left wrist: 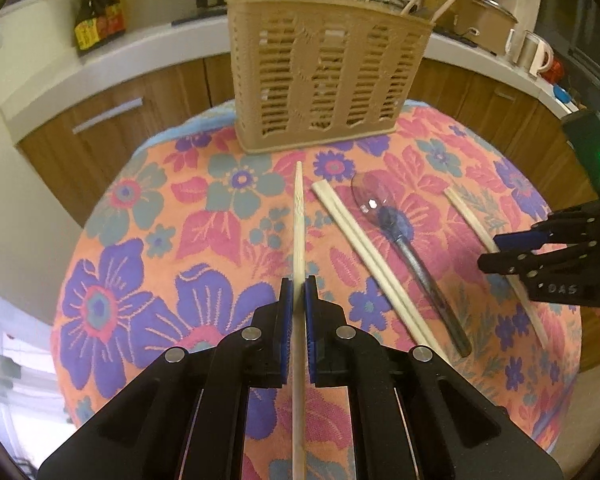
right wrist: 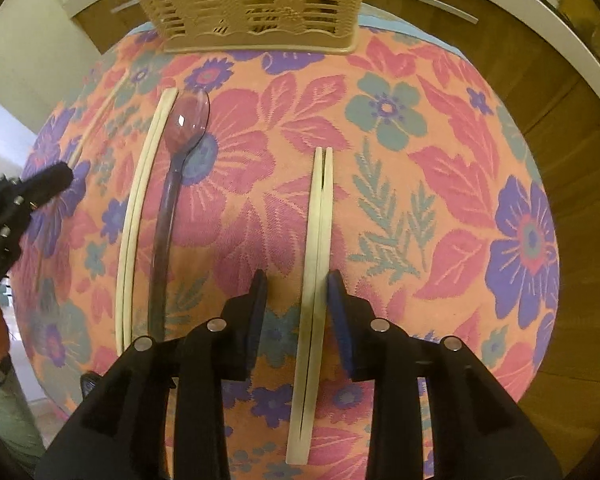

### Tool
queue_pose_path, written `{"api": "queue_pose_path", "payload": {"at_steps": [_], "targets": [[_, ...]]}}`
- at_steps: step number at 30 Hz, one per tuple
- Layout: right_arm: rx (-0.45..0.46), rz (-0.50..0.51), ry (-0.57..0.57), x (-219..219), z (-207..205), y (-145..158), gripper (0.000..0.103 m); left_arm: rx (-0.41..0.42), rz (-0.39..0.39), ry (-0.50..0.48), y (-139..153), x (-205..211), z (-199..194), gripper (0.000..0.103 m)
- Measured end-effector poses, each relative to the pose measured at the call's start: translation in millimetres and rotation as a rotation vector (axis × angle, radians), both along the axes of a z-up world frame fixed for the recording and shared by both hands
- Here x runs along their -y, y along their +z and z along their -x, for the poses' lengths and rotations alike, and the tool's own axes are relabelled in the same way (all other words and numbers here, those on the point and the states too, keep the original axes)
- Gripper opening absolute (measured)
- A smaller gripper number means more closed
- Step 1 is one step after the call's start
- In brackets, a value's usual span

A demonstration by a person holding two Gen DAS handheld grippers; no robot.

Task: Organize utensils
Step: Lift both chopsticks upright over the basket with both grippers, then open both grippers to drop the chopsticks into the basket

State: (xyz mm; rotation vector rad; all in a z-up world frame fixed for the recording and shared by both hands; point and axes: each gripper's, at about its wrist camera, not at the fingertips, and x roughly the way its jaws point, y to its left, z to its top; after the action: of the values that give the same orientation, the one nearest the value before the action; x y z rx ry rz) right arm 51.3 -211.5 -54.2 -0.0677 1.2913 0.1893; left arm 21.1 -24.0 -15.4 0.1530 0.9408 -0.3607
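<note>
My left gripper (left wrist: 299, 286) is shut on a wooden chopstick (left wrist: 298, 216) that points toward the tan slotted utensil basket (left wrist: 320, 76) at the table's far edge. A chopstick pair (left wrist: 364, 248) and a clear purple plastic spoon (left wrist: 404, 240) lie to its right. My right gripper (right wrist: 296, 280) is open, its jaws either side of another chopstick pair (right wrist: 320, 240) lying on the cloth; the right pad touches it. The spoon (right wrist: 176, 184), the other pair (right wrist: 140, 216) and the basket (right wrist: 252, 4) also show in the right wrist view. The left gripper (right wrist: 60, 174) appears at that view's left edge.
The table is covered with a floral orange, pink and purple cloth (left wrist: 148, 240). Several chopsticks stand in the basket. Behind are wooden cabinets (left wrist: 100, 120), a white counter with sauce bottles (left wrist: 98, 12), a pot (left wrist: 480, 12) and mugs (left wrist: 534, 50).
</note>
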Motion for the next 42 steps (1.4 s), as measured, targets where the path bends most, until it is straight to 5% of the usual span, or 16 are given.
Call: {"api": "queue_pose_path", "payload": {"at_steps": [2, 10, 18, 25, 32, 37, 42], "targets": [[0.007, 0.011, 0.006, -1, 2, 1, 0.009, 0.025, 0.018, 0.006, 9, -2, 2, 0.004], [0.126, -0.077, 0.038, 4, 33, 30, 0.009, 0.177, 0.139, 0.03, 55, -9, 12, 0.004], [0.371, -0.246, 0.089, 8, 40, 112, 0.009, 0.42, 0.294, 0.074, 127, -19, 11, 0.004], [0.566, -0.462, 0.02, 10, -12, 182, 0.009, 0.56, 0.445, 0.094, 175, -12, -30, 0.004], [0.772, -0.48, -0.157, 6, -69, 209, 0.009, 0.652, 0.553, 0.053, 179, -11, -84, 0.004], [0.862, -0.475, -0.257, 0, -108, 202, 0.009, 0.644, 0.587, 0.053, 163, -13, -126, 0.004], [1.0, -0.35, -0.29, -16, -116, 195, 0.009, 0.652, 0.578, 0.06, 145, -8, -145, 0.004]]}}
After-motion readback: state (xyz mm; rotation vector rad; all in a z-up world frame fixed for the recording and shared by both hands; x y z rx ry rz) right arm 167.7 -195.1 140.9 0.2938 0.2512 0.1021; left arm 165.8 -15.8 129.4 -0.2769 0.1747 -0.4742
